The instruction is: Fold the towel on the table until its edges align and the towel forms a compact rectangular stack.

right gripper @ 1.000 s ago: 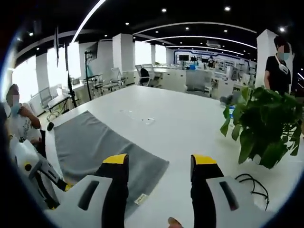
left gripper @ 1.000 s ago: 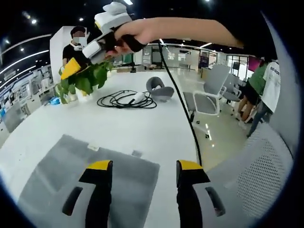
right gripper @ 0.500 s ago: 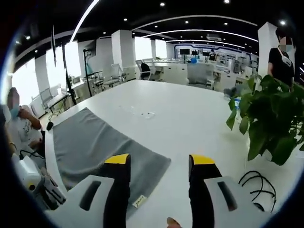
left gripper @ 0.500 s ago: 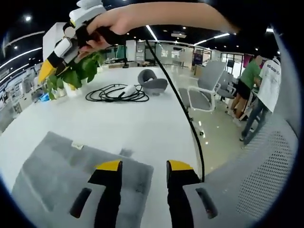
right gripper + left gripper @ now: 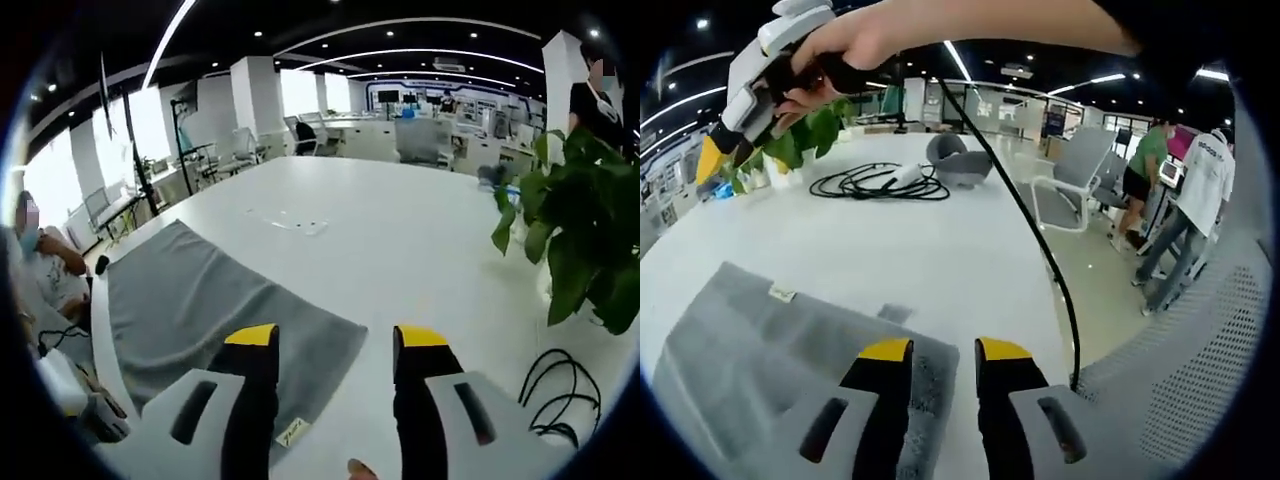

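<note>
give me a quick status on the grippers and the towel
Left gripper fingers nearly closed over a corner of the flat grey rectangular cloth towel. Right gripper open above another corner. Nothing in the way.

The left gripper (image 5: 940,352) is held low, its yellow-tipped jaws close together with only a narrow gap between them. The right gripper (image 5: 333,340) has its jaws parted wider. In the left gripper view the right gripper (image 5: 725,140) appears raised high, gripped by the person's hand (image 5: 855,40), bare forearm stretched out, yellow tip angled downward.
</note>
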`<state>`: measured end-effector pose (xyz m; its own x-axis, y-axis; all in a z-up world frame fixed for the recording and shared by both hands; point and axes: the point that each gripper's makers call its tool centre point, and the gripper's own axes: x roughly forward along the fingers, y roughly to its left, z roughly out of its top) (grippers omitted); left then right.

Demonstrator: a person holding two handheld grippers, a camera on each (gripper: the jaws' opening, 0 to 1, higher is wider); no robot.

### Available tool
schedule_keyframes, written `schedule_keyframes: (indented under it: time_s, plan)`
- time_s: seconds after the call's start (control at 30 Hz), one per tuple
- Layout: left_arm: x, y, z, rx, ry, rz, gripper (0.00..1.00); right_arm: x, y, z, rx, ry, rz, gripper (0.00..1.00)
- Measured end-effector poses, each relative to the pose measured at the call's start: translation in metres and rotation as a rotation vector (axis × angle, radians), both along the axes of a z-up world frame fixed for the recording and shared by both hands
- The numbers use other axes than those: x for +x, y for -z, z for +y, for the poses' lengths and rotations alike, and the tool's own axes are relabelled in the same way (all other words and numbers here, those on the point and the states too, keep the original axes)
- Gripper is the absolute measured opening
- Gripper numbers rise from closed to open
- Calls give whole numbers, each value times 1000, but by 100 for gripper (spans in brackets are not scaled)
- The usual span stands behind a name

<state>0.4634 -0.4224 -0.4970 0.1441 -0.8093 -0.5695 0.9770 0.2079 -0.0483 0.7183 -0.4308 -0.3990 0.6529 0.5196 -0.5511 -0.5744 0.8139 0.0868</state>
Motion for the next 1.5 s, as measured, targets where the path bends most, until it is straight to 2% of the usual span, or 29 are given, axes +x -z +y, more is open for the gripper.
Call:
schedule_keyframes:
  time_s: [0.23, 0.37, 0.43, 0.5, 0.67, 0.87, 1.0, 1.1, 1.17, 1.2, 1.33, 1.5]
  plan:
    - [0, 12, 0, 23, -2, 15, 26, 9, 9, 5, 16, 4, 19, 43]
    - [0, 17, 0, 33, -1, 16, 26, 8, 22, 13, 8, -4, 36, 42]
    - [-1, 20, -1, 41, 9, 12, 26, 17, 30, 13, 17, 1, 44, 42]
    - [0, 19, -2, 31, 9, 11, 25, 15, 27, 17, 18, 3, 54, 42]
    - [3, 18, -3, 38, 22, -20, 21, 19, 38, 23, 13, -7, 60, 41]
    - [4, 18, -3, 51, 18, -30, 19, 26, 49, 24, 14, 2, 76, 40]
    - [4, 17, -2, 53, 17, -28, 18, 22, 58, 25, -5, -8, 86, 39]
    - [6, 17, 0, 57, -12, -1, 17, 22, 68, 21, -23, 0, 101, 38]
    - [5, 17, 0, 59, -12, -4, 17, 16, 67, 23, -20, 5, 110, 38]
    - [5, 17, 0, 60, -11, -6, 17, 20, 71, 22, -18, 4, 110, 38]
    - [2, 16, 0, 56, -1, 6, 11, 19, 78, 22, -27, -2, 120, 37]
    - [0, 17, -1, 52, -3, 15, 9, 18, 87, 20, -36, -1, 139, 37]
